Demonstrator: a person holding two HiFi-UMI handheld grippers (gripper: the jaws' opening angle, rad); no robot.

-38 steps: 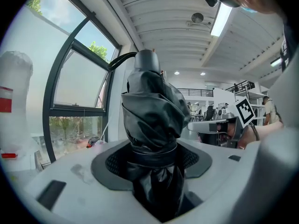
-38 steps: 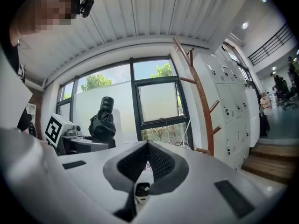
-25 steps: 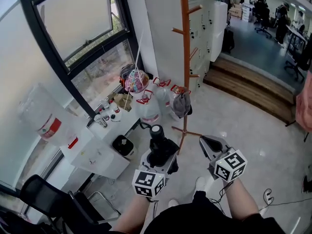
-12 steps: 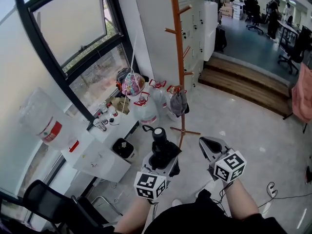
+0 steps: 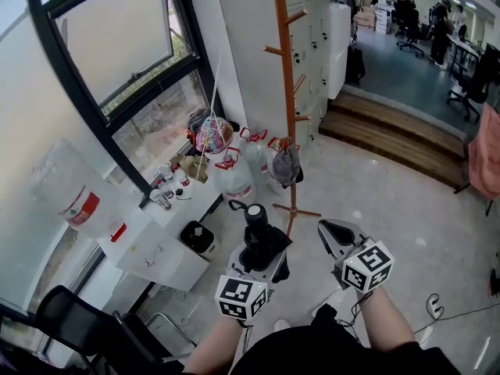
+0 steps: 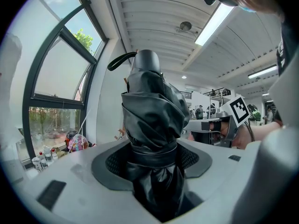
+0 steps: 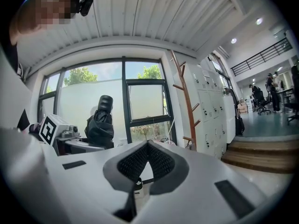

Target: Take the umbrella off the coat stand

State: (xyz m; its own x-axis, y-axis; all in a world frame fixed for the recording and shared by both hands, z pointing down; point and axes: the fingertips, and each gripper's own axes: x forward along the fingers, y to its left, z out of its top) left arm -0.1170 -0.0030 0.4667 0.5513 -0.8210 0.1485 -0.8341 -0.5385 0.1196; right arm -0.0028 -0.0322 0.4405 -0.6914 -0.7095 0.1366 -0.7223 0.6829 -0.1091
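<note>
A folded black umbrella (image 5: 258, 231) stands upright in my left gripper (image 5: 260, 258), handle knob on top and wrist strap hanging off it. In the left gripper view the umbrella (image 6: 152, 113) fills the middle and my left gripper (image 6: 152, 158) is shut on its wrapped canopy. The orange wooden coat stand (image 5: 283, 92) rises just beyond both grippers, apart from the umbrella. My right gripper (image 5: 334, 237) is beside the left, shut and holding nothing. The right gripper view shows its pads (image 7: 135, 161) meeting at the tip, with the coat stand (image 7: 185, 99) ahead to the right.
A grey cap (image 5: 285, 165) hangs low on the stand. Water jugs (image 5: 234, 174), a colourful ball (image 5: 212, 133), a white cabinet (image 5: 160, 252) with small bottles and a black bin (image 5: 197, 237) line the window wall at left. Wooden steps (image 5: 391, 143) rise at right.
The head view has swung a little, so the stand sits slightly further left. Both grippers keep their places side by side; the umbrella stays in the left one.
</note>
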